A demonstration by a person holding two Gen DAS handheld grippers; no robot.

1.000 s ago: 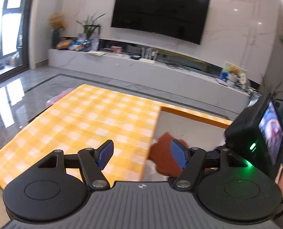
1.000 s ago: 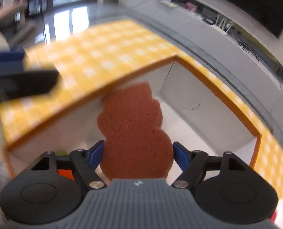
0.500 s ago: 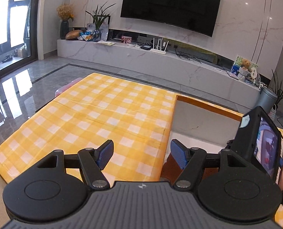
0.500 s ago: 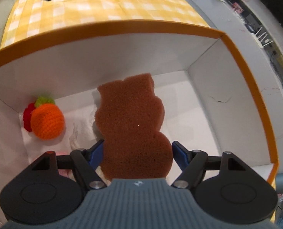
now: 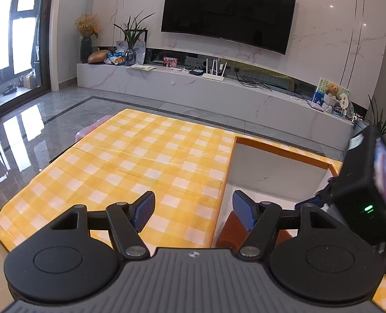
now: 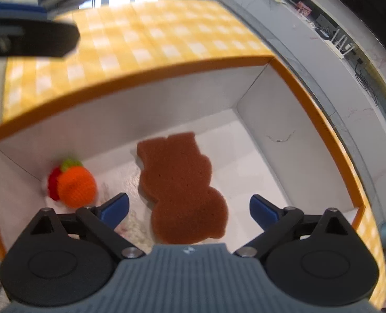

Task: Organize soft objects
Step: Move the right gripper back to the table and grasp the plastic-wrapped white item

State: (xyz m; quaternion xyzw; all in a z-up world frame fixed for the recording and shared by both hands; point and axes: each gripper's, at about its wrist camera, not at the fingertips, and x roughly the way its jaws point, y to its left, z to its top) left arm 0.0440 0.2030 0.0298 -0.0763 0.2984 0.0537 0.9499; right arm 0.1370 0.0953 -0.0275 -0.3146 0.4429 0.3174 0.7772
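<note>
A brown bear-shaped sponge (image 6: 182,190) lies flat on the floor of a white box with an orange rim (image 6: 151,70). My right gripper (image 6: 189,208) is open above the sponge, its fingers apart from it. An orange and red crocheted fruit (image 6: 73,186) sits in the box's left corner. My left gripper (image 5: 193,211) is open and empty over the yellow checked tablecloth (image 5: 130,167), beside the box's left wall (image 5: 229,167). A corner of the sponge (image 5: 230,230) shows in the left wrist view.
A soft white and pink item (image 6: 138,224) lies on the box floor near my right gripper. The right gripper's body with its screen (image 5: 367,195) fills the right of the left wrist view. A TV bench (image 5: 219,91) stands beyond the table.
My right gripper opened and let go of the brown sponge, which now lies on the box floor. The right gripper has pulled back a little. The left gripper stayed open.
</note>
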